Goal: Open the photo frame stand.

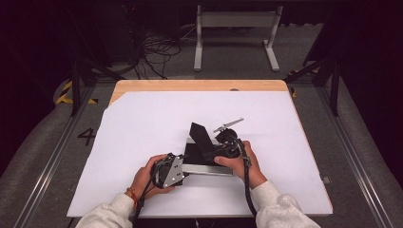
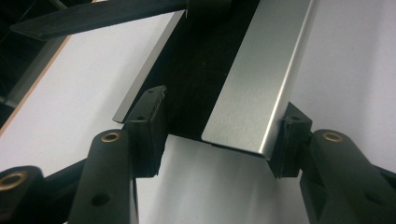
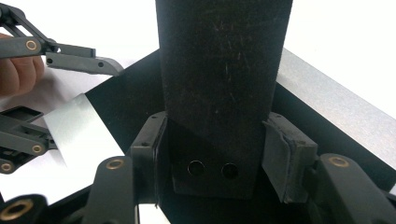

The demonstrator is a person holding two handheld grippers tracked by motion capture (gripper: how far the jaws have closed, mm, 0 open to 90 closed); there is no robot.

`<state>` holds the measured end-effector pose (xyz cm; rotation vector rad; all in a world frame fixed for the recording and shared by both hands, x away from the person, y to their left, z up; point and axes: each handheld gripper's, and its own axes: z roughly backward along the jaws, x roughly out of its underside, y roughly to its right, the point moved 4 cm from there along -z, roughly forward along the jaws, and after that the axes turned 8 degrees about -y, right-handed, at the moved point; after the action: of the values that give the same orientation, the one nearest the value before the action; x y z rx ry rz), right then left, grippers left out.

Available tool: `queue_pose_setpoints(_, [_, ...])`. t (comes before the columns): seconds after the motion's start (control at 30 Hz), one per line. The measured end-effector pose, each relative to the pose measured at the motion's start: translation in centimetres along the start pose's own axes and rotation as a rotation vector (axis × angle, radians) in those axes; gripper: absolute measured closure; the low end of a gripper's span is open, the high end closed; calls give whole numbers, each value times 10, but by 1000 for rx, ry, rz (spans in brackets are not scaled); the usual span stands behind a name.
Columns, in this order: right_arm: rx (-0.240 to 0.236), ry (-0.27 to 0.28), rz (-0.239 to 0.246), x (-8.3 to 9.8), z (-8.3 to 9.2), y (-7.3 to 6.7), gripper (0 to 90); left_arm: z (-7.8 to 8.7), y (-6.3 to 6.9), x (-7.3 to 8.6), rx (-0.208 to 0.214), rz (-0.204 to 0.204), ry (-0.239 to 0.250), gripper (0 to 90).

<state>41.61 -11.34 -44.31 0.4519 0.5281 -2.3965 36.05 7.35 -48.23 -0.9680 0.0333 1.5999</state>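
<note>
A shallow silver metal channel (image 1: 209,169) with a black lining lies on the white sheet, just in front of the person. A black felt-covered flap (image 1: 201,135) rises from it at a slant, away from the person. My left gripper (image 1: 187,172) straddles the channel's left end. In the left gripper view, my left gripper (image 2: 224,106) has one pad (image 2: 286,145) on the outer silver wall (image 2: 261,79) and the other on the opposite side. My right gripper (image 1: 212,151) is shut on the flap. In the right gripper view, my right gripper (image 3: 217,125) clamps the flap (image 3: 219,70) near two small holes.
The white sheet (image 1: 142,123) covers most of a wooden table (image 1: 199,85), whose edge shows at the back. Beyond it, a grey metal stand (image 1: 235,21) and loose cables (image 1: 159,50) sit on the floor. The left gripper's fingers (image 3: 74,63) show in the right gripper view.
</note>
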Motion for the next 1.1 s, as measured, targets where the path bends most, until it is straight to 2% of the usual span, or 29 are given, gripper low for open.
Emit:
queue_pose_setpoints(0.2, [-5,13,-4,2,3,1,464,5,0,-5,-10,-14,12,530])
queue_pose_setpoints(0.4, [-25,17,2,2,8,-1,438,12,-6,-6,4,20,45,576])
queue_pose_setpoints(0.6, [-14,33,33,1,14,-1,368,15,-12,-8,15,50,64,601])
queue_pose_setpoints(0.67, [-5,56,50,2,19,1,355,16,-14,-9,19,59,72,610])
queue_pose_setpoints(0.77, [17,100,102,7,27,3,349,16,-14,-9,18,61,70,610])
queue_pose_setpoints(0.83, [66,130,136,11,34,6,353,16,-14,-8,18,65,67,610])
queue_pose_setpoints(0.97, [103,245,176,27,58,14,375,16,-14,-9,19,63,69,611])
queue_pose_setpoints(1.03, [132,282,190,35,68,18,393,16,-14,-9,19,66,67,610])
queue_pose_setpoints(1.1, [140,310,210,44,74,22,422,16,-14,-9,19,67,67,611])
